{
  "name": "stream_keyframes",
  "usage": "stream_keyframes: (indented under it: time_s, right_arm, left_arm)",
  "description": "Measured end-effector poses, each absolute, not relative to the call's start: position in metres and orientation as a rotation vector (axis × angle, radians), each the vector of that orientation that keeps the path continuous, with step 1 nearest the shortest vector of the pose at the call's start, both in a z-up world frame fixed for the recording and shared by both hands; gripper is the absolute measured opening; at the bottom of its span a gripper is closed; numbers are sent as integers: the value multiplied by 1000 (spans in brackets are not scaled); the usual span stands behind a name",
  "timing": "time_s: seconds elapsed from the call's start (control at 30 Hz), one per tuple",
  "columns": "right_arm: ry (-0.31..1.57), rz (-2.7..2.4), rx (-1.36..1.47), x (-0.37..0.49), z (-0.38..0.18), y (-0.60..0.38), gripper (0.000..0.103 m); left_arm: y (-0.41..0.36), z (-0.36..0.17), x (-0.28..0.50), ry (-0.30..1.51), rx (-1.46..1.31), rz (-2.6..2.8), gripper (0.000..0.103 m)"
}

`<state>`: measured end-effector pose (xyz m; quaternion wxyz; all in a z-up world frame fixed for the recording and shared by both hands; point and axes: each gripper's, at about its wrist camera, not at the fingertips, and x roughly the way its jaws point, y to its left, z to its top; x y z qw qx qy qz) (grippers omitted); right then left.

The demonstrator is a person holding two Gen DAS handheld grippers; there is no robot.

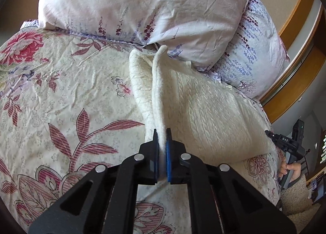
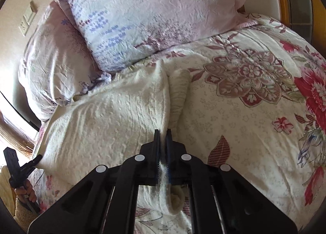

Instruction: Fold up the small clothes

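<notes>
A cream knitted garment [image 1: 207, 107] lies on the floral bedspread [image 1: 61, 95], just below the pillows. My left gripper [image 1: 162, 132] is shut on a raised edge of the garment, and the fabric runs up between its blue pads. At the right edge of the left wrist view, my right gripper [image 1: 269, 132] holds the garment's other end. In the right wrist view, my right gripper [image 2: 162, 132] is shut on a fold of the garment [image 2: 106, 115], with cloth bunched under the jaws. My left gripper [image 2: 38, 158] pinches the far left corner there.
Two lavender-print pillows [image 1: 142, 9] [image 1: 254, 50] lean against the head of the bed, touching the garment's far edge. A wooden frame [image 1: 295, 24] curves along the right. A hand [image 1: 291, 169] grips the right tool's handle. A wall socket [image 2: 25, 24] sits at upper left.
</notes>
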<state>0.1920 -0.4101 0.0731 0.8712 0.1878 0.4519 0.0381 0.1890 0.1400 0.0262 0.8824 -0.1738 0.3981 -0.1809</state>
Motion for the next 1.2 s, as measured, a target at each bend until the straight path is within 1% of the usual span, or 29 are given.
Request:
stream_keyframes:
  time_s: [0.03, 0.07, 0.1, 0.13, 0.17, 0.2, 0.23, 0.27, 0.37, 0.43, 0.5, 0.57, 0.6, 0.63, 0.73, 0.83, 1.07, 1.1, 1.13, 1.17, 1.2]
  right_arm:
    - [943, 74, 400, 191, 72, -411, 9]
    - [940, 56, 399, 190, 76, -411, 16]
    - [936, 31, 393, 189, 81, -411, 32]
    - [914, 9, 382, 187, 88, -410, 46]
    - [871, 12, 370, 185, 96, -409, 49]
    - [834, 32, 357, 185, 104, -405, 50]
    - [819, 55, 342, 188, 109, -400, 50]
    - [821, 75, 333, 194, 112, -393, 50]
    - [847, 130, 344, 215, 112, -374, 50]
    - [872, 148, 362, 229, 108, -363, 50]
    - [892, 154, 375, 238, 105, -355, 50]
    - [909, 143, 371, 245, 102, -349, 55]
    - [915, 133, 366, 249, 101, -348, 60]
    - [919, 120, 360, 252, 100, -347, 61]
    - [930, 74, 340, 257, 95, -349, 61]
    - [989, 13, 344, 263, 78, -358, 61]
    - [1039, -69, 250, 267, 79, -346, 62]
    - [1038, -81, 241, 266, 82, -341, 68]
    - [1029, -79, 234, 264, 87, -334, 80]
    - [1018, -71, 225, 264, 91, -327, 87]
    - [1008, -68, 207, 262, 97, -316, 97]
  left_arm:
    - [141, 28, 188, 815, -360, -371, 8]
    - [141, 32, 186, 808, -350, -360, 9]
    - [142, 37, 185, 797, -343, -343, 19]
    - [144, 45, 182, 769, -337, -329, 38]
    - [145, 54, 179, 724, -322, -294, 49]
    - [145, 65, 176, 670, -301, -259, 65]
    - [141, 75, 175, 624, -276, -249, 71]
    - [135, 83, 178, 604, -260, -261, 73]
    - [105, 94, 199, 618, -250, -334, 80]
    - [77, 94, 218, 655, -208, -342, 88]
    - [53, 89, 237, 705, -159, -339, 91]
    - [36, 80, 254, 757, -123, -304, 93]
    - [31, 74, 261, 787, -102, -269, 95]
    - [26, 68, 269, 818, -73, -224, 98]
    - [24, 50, 281, 874, -25, -140, 99]
    - [30, 35, 290, 921, -24, -107, 101]
    - [33, 30, 292, 920, -26, -135, 101]
    - [35, 33, 291, 921, -36, -152, 101]
    - [39, 37, 290, 915, -61, -174, 101]
    - [42, 44, 289, 906, -98, -193, 101]
    - [50, 49, 289, 897, -147, -214, 101]
